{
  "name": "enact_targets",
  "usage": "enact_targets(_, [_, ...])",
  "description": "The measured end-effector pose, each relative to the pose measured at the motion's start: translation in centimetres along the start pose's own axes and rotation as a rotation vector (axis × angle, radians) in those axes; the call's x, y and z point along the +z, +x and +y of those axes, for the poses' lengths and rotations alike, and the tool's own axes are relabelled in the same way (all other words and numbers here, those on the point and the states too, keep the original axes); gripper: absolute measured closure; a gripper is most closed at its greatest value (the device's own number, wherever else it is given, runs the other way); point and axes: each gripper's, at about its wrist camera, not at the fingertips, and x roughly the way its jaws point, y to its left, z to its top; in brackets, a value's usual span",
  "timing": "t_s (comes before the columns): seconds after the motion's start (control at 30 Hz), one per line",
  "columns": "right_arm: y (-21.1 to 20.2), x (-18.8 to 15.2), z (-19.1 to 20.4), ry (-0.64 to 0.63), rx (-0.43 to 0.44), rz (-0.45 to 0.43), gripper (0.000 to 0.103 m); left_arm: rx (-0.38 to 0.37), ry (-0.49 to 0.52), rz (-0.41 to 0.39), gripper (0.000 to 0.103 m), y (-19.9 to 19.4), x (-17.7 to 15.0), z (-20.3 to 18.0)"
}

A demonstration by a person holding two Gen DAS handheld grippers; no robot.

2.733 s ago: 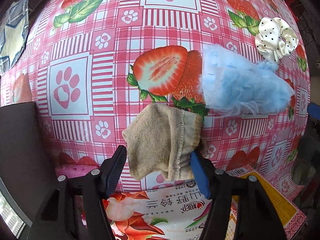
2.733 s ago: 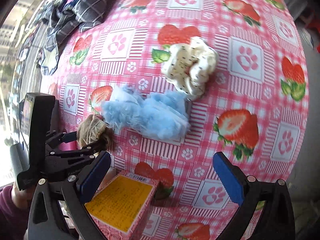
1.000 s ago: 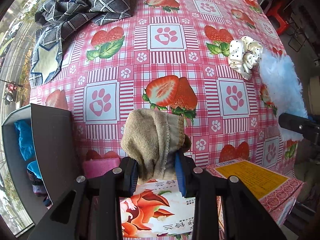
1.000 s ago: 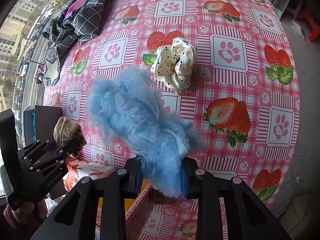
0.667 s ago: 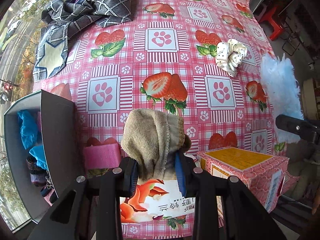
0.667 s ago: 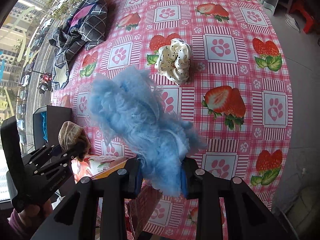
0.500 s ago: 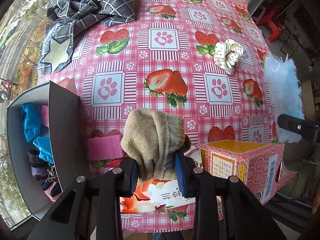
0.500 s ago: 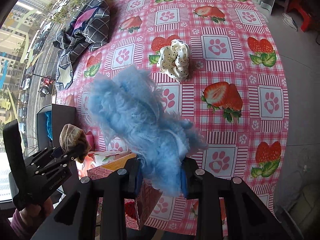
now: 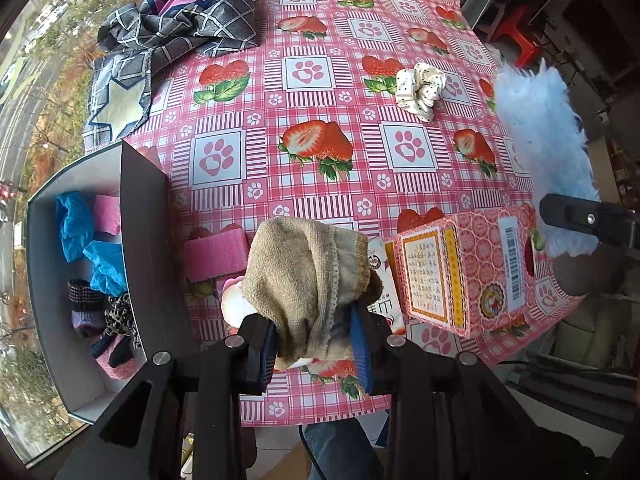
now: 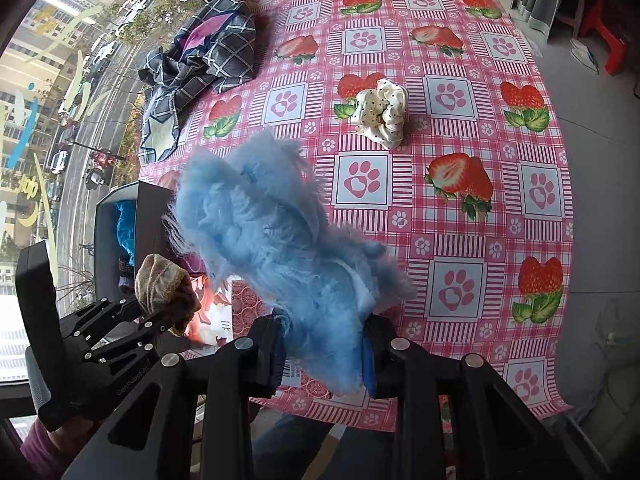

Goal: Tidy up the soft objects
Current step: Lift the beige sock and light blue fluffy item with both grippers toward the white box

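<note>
Carrying mid-task: left gripper (image 9: 314, 350) clamping the beige sock (image 9: 308, 276), right gripper (image 10: 324, 354) clamping the blue fluffy item (image 10: 276, 248), both aloft near the part-filled storage box (image 9: 48, 320); polka-dot scrunchie (image 9: 420, 86) lying uncollected on the tablecloth (image 9: 260, 148).

Daylight came in through the window (image 10: 60, 140) on my left side and made the tablecloth (image 9: 304, 128) bright and easy to see. Nothing threw a strong shadow on it. The room past the table's far edge stayed dark. My own black arms at the bottom looked almost like flat shapes. Both pictures bent round at the edges (the corners went fully black). The fluffy blue thing (image 10: 280, 248) looked a bit soft up close.
</note>
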Motion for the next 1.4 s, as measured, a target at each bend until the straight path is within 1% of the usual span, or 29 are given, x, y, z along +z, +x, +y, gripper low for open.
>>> enact_targets(0.27, [-1.3, -2.0, 2.0, 0.001, 0.011, -0.016, 0.072, -0.023, 0.035, 0.006, 0.068, -0.6, -2.1, -0.7])
enact_targets(0.5, [-1.1, -4.3, 3.5, 0.002, 0.020, 0.001, 0.072, -0.029, 0.050, -0.028, 0.068, -1.8, -2.8, -0.6])
enact_targets(0.93, [-0.2, -6.3, 6.8, -0.068, 0.024, 0.036, 0.072, -0.016, -0.036, -0.063, 0.068, -3.5, -4.8, 2.3])
enact_targets(1.4, [1.0, -7.2, 10.7, -0.149, 0.030, 0.069, 0.072, 0.000, -0.117, -0.099, 0.068, -4.8, -7.2, 5.8])
